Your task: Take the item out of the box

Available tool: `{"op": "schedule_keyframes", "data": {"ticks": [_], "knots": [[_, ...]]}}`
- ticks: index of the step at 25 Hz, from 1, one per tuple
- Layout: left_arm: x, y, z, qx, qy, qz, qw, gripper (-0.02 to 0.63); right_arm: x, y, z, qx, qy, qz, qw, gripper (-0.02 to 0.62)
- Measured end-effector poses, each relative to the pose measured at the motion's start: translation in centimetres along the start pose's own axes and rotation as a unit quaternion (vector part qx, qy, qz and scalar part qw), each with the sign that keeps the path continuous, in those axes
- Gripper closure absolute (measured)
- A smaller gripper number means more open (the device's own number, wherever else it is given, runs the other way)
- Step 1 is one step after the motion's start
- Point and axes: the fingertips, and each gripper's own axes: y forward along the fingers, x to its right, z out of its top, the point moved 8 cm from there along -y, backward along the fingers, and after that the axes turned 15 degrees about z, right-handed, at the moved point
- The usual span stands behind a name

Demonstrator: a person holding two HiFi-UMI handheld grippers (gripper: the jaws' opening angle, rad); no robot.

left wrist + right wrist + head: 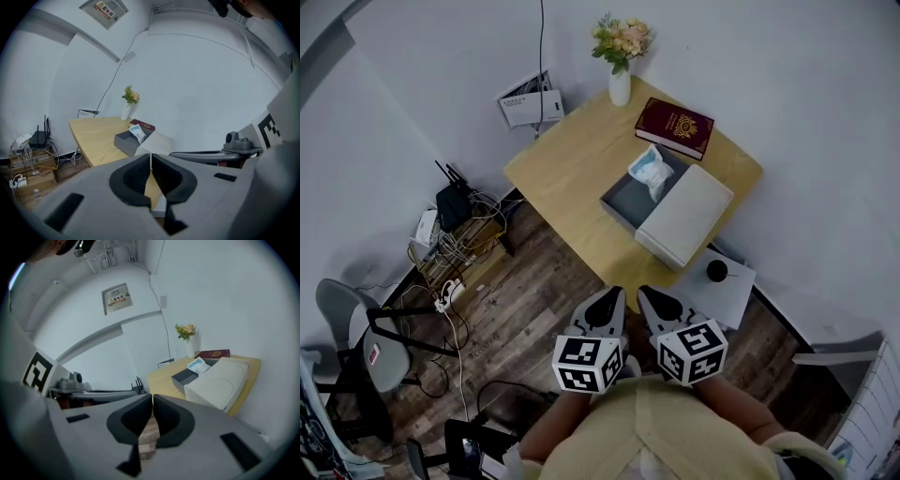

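My left claw (150,161) is closed all the way, pad against pad, with nothing between them. My right claw (152,404) is closed and empty too. I hold both side by side close to my body, well short of the dark grey open box (623,199) on the light wooden table (567,164).

The item, a pale blue-and-white soft packet (651,172), stands in the far end of that box, its top poking above the rim. The box's white rectangular lid (686,217) lies across the near end of the box. A dark red hardback book (674,127) lies just beyond the box, and a white vase of flowers (620,84) stands farther beyond it.

The step in hand looks like the reach. I judge it best to spread one claw's jaws before arriving and come down over the box's uncovered far end, clear of the lid. Then pinch the packet's raised top lightly, since it looks crushable, and lift straight up. The other claw could steady the box wall if it starts to slide.
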Motion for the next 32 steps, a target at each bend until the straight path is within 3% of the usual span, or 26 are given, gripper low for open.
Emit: {"op": "schedule_keyframes", "data": {"ticks": [17,32], "knots": [[-1.6,5.0,2.8,-0.003,0.009,-0.037,0.9993,0.575,2.4,2.6,2.2,0.003,0.003,-0.053,0.999,0.565],[0.6,12.9,6.8,-0.009,0.014,-0.018,0.9997,0.575,10.7,3.5,7.1,0.005,-0.003,-0.033,0.999,0.565]]}}
